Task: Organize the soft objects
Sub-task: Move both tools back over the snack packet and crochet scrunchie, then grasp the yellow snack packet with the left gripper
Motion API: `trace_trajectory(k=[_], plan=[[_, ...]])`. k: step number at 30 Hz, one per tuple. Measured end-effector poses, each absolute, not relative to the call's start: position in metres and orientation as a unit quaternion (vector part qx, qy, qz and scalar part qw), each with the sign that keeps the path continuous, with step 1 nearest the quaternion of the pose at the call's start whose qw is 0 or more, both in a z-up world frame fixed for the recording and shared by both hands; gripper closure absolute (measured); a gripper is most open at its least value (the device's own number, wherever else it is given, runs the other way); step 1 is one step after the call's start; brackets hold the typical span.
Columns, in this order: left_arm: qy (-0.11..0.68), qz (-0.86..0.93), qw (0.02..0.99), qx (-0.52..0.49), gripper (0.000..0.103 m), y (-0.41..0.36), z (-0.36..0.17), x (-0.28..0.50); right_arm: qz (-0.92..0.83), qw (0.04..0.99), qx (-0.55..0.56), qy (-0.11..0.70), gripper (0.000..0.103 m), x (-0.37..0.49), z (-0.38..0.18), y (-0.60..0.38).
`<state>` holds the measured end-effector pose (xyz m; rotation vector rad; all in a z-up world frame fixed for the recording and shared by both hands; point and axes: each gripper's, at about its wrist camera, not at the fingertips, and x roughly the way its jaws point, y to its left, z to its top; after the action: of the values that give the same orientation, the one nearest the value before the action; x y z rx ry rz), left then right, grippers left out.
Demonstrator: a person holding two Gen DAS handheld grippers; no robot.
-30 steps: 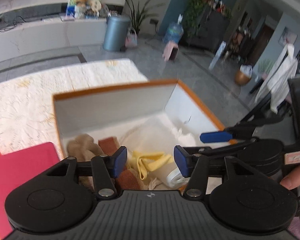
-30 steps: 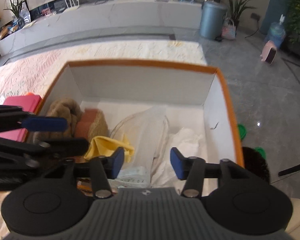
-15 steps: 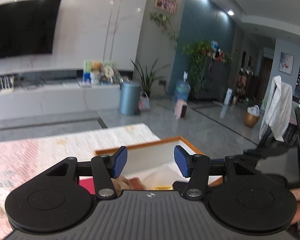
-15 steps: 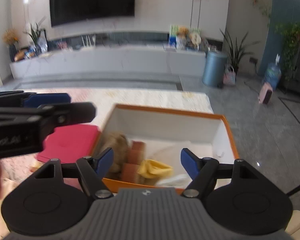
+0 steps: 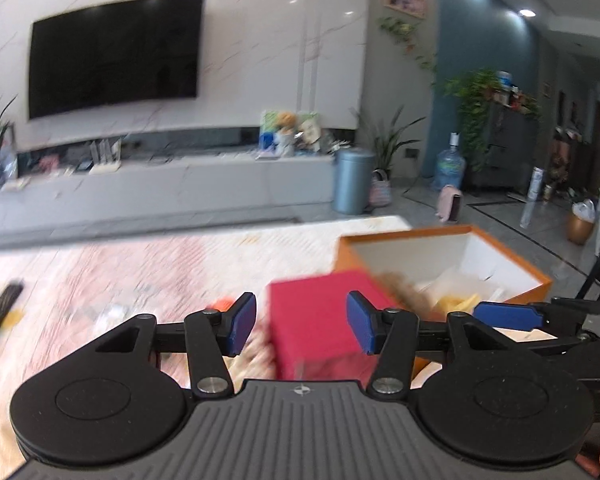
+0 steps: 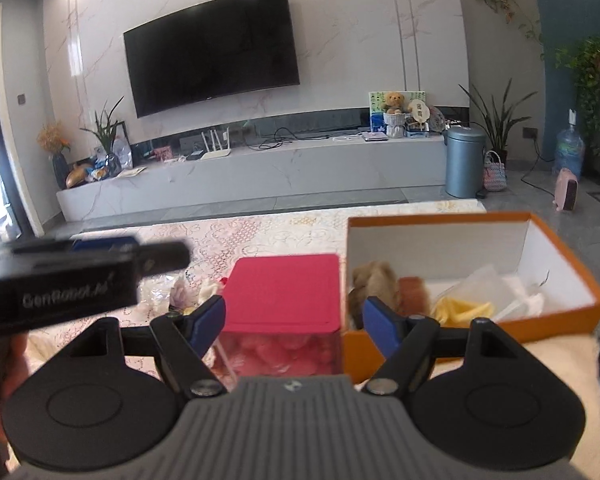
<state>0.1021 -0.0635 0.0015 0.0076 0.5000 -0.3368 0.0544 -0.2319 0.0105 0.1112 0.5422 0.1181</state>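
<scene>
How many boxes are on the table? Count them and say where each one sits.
2. The orange box, open with soft things inside, sits to the right; the red-lidded box stands right beside it on its left. More could be hidden behind the left gripper.

A home living room; wall television (image 6: 212, 46); media console (image 6: 260, 176); houseplants (image 6: 496, 120)

Empty, parted right tongs (image 6: 291, 322) before red-lidded container (image 6: 282, 294) beside orange box (image 6: 556, 308).
</scene>
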Motion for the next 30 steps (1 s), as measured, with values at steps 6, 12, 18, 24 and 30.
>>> trace_trajectory(k=[6,12,18,24,30], plan=[[0.279,-0.130,0.951,-0.012,0.047,-0.017,-0.022,0.096,0.048,0.953,0.072,0.290,0.028,0.054,-0.020,-0.204],[0.290,-0.106,0.951,-0.024,0.056,0.021,-0.035,0.090,0.072,0.955,0.038,0.285,0.029,0.055,-0.027,-0.180],[0.309,-0.112,0.943,-0.044,0.062,0.045,-0.051,0.093,0.114,0.948,0.021,0.295,0.048,0.066,-0.039,-0.155],[0.341,-0.120,0.931,-0.058,0.069,0.054,-0.071,0.103,0.129,0.938,-0.002,0.321,0.062,0.085,-0.058,-0.133],[0.360,-0.149,0.918,-0.071,0.069,0.057,-0.072,0.125,0.132,0.935,-0.043,0.326,0.068,0.106,-0.060,-0.117]])
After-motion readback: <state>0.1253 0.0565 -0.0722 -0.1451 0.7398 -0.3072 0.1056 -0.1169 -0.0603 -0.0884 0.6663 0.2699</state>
